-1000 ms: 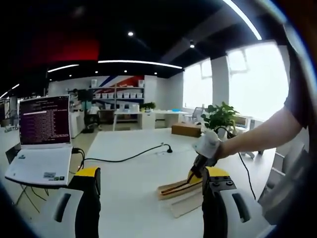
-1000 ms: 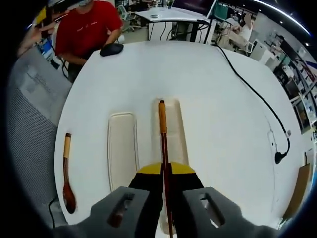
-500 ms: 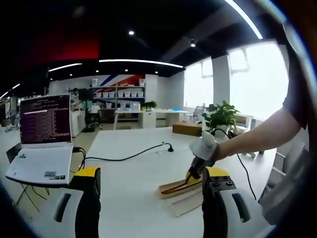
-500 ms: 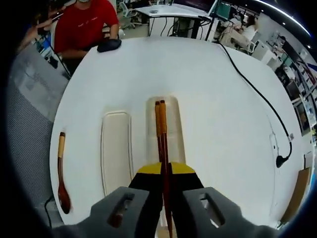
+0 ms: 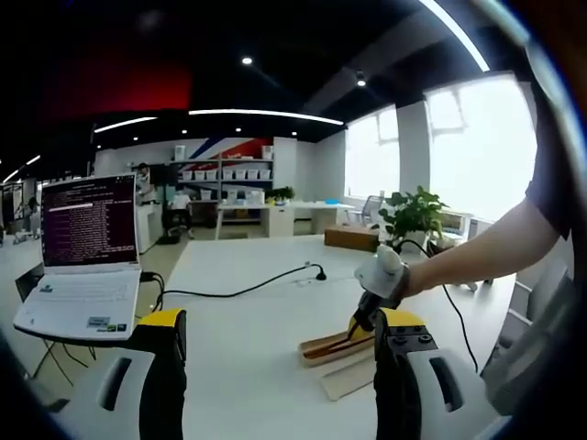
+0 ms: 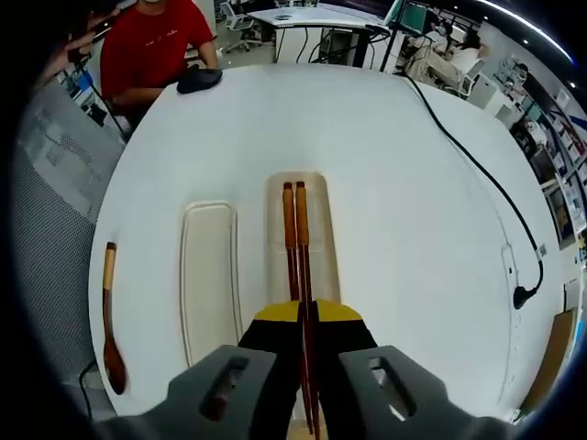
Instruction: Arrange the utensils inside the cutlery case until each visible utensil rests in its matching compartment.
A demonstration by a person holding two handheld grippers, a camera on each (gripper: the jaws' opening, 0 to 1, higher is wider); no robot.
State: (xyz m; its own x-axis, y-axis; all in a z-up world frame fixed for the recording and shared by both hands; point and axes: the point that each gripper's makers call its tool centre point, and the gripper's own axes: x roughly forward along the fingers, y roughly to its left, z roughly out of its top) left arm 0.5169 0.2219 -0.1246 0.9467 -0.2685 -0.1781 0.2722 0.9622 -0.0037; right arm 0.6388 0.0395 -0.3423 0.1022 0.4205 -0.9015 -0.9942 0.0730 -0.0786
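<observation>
Over the pale case (image 6: 323,261), dark reddish-brown chopsticks (image 6: 295,247), lighter tips

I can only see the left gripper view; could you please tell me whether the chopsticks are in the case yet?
Observer: Both chopsticks reach along the right-hand tray of the case, the right gripper shut on their near ends.
Operator: Thank you. Where is the spoon?
Observer: The spoon lies on the table, left of the case in the right gripper view, outside both trays.
Operator: Anyone nearby?
Observer: A person in a red shirt sits at the table's far edge.
</observation>
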